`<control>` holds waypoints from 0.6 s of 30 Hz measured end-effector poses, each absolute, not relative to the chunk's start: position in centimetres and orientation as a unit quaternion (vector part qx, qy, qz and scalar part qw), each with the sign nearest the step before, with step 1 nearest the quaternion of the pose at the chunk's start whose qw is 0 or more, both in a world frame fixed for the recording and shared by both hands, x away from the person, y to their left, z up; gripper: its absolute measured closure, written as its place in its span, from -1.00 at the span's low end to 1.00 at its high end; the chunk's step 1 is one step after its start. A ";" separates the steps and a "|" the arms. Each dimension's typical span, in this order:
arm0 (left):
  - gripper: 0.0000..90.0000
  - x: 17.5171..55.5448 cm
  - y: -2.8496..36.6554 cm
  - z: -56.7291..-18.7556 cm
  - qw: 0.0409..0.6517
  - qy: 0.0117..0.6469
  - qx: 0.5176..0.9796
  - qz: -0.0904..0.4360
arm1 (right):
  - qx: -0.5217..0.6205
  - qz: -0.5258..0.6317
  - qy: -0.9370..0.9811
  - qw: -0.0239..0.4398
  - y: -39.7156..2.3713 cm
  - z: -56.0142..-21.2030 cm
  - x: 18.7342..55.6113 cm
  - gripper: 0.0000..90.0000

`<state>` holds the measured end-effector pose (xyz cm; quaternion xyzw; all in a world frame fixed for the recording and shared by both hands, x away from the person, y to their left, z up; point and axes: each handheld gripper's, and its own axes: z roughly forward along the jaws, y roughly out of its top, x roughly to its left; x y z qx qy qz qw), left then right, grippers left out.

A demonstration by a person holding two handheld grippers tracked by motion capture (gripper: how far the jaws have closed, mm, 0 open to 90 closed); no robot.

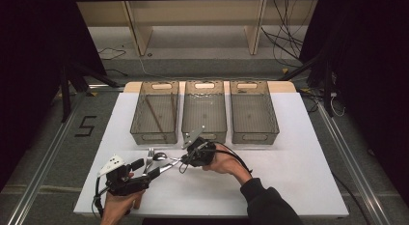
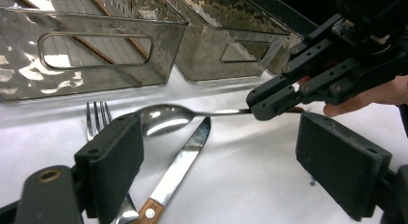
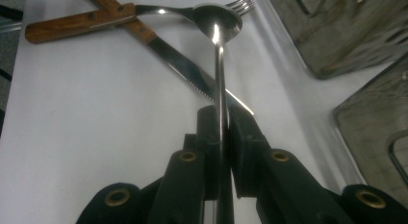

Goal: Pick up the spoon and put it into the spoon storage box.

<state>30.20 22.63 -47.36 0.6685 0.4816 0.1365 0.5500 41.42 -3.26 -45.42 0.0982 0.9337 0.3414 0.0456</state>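
Steel shines between my right gripper's (image 3: 220, 137) jaws: they are pressed together on the handle of the spoon (image 3: 217, 22), whose bowl lies at the far end over the fork (image 3: 240, 4) and just past the knife (image 3: 178, 56). The knife's blade runs under the spoon's stem, so the three pieces cross in one small heap on the white table (image 1: 289, 172). My left gripper (image 2: 221, 161) hovers on the near side of that heap with its jaws spread wide, nothing between the pads. Three smoky plastic bins (image 1: 204, 111) stand in a row just beyond the cutlery, their near walls close to my right gripper. To the right, the table lies bare out to its edge.
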 end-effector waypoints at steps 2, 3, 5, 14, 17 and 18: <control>-0.63 30.2 22.7 -47.4 0.550 0.482 0.668 0.137 | 0.104 0.346 0.931 0.047 -3.4 -45.2 41.5 0.87; -0.63 30.2 22.7 -47.4 0.550 0.483 0.667 0.137 | 0.105 0.348 0.930 0.046 -3.5 -45.2 41.6 0.87; -0.63 30.2 22.7 -47.4 0.551 0.484 0.666 0.136 | 0.110 0.354 0.927 0.047 -3.7 -44.9 41.6 0.87; -0.63 30.2 22.7 -47.4 0.551 0.485 0.667 0.133 | 0.142 0.391 0.908 0.049 -5.1 -42.7 42.2 0.87; -0.63 30.3 22.7 -47.4 0.551 0.485 0.667 0.133 | 0.155 0.400 0.901 0.058 -5.6 -41.7 42.8 0.87; -0.63 30.3 22.7 -47.4 0.551 0.485 0.667 0.133 | 0.160 0.403 0.899 0.058 -5.8 -41.3 42.9 0.87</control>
